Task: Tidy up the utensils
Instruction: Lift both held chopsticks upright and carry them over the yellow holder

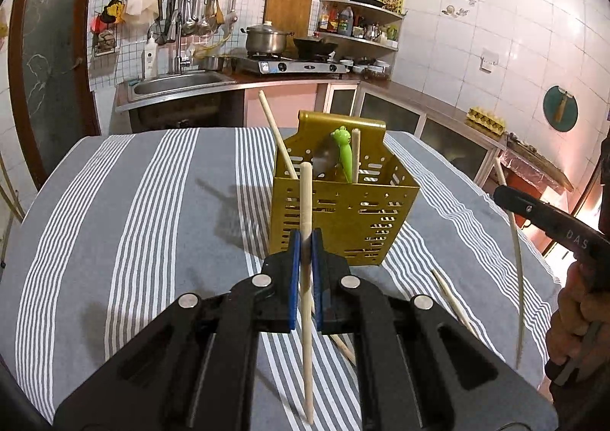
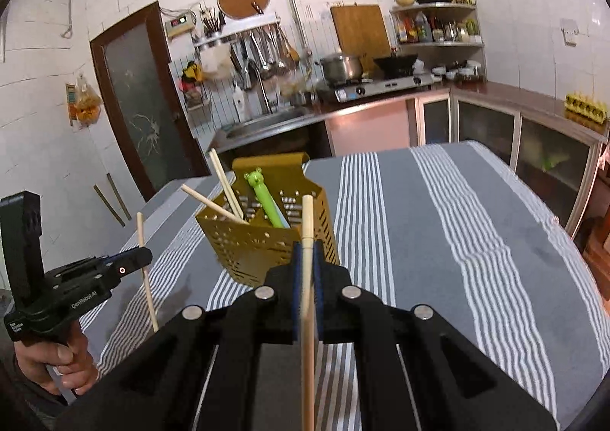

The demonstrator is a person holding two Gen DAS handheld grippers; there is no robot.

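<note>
Pale wood is what each tool grips: the left gripper [image 1: 305, 240] has its blue pads [image 1: 293, 278] closed tight on a chopstick [image 1: 306, 278], and the right gripper [image 2: 307, 252] is clamped the same way on a second chopstick [image 2: 307, 297].

In the left wrist view the held stick stands nearly upright across the jaws, its long axis running from a rounded top just above the fingertips down past the gripper body toward the cloth. The top end overlaps the near wall of the gold holder [image 1: 343, 217], which stands just ahead of the tool on the striped tablecloth [image 1: 133, 221].

In the right wrist view the other stick is likewise upright, leaning slightly, with its squared top rising above the pads and its lower length passing down between the gripper's arms. The holder sits ahead and a little to the left of this tool.

Inside the perforated holder, one chopstick [image 1: 276, 137] leans out toward the left, another chopstick [image 1: 355, 154] stands almost straight beside a green frog-topped utensil [image 1: 343, 153] that points up and slightly left. The right wrist view shows two sticks leaning left out of the holder's left compartment.

To the right of the left gripper, a loose chopstick [image 1: 450, 297] lies flat on the cloth, its axis diagonal, and another stick end shows just under the tool. A hand [image 2: 57, 362] grips the left tool's handle.
</note>
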